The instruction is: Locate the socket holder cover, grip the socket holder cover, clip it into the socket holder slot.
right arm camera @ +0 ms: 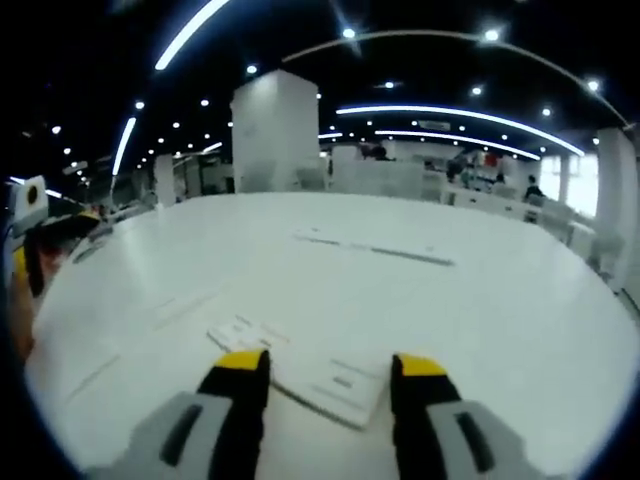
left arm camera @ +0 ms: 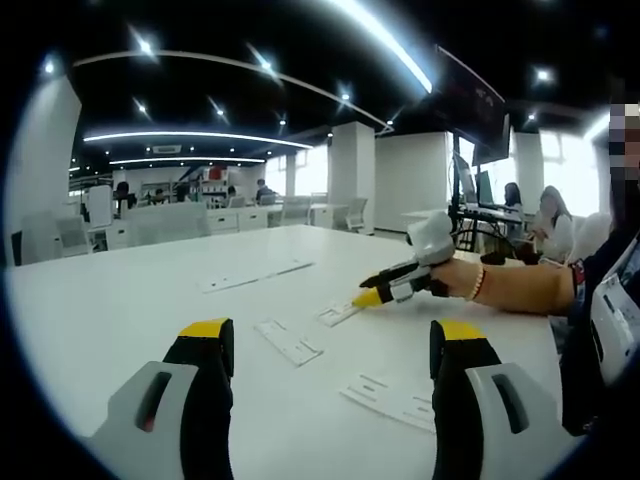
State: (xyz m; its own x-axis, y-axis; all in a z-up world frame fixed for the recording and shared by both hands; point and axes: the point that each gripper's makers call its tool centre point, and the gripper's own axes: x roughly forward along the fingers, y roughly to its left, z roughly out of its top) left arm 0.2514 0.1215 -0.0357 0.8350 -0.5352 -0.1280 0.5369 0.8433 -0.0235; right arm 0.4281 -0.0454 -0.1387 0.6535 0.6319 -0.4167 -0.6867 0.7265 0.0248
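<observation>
Several flat white plastic parts lie on the white table [left arm camera: 120, 310]. In the left gripper view my left gripper [left arm camera: 330, 338] is open and holds nothing, with a slotted white strip [left arm camera: 288, 342] on the table just beyond its jaws. A second ribbed part [left arm camera: 392, 400] lies near its right jaw. My right gripper [left arm camera: 368, 297] comes in from the right, its yellow tip over a small white part [left arm camera: 338, 313]. In the right gripper view my right gripper [right arm camera: 330, 368] is open over a white part [right arm camera: 338, 385] that lies between its jaws. Another white part [right arm camera: 245, 335] rests just left of it.
Long thin white strips [left arm camera: 255, 275] [right arm camera: 375, 250] lie farther back on the table. My left gripper [right arm camera: 25, 262] shows at the left edge of the right gripper view. A person's hand and sleeve [left arm camera: 520, 285] reach in from the right. Desks, chairs and seated people fill the room behind.
</observation>
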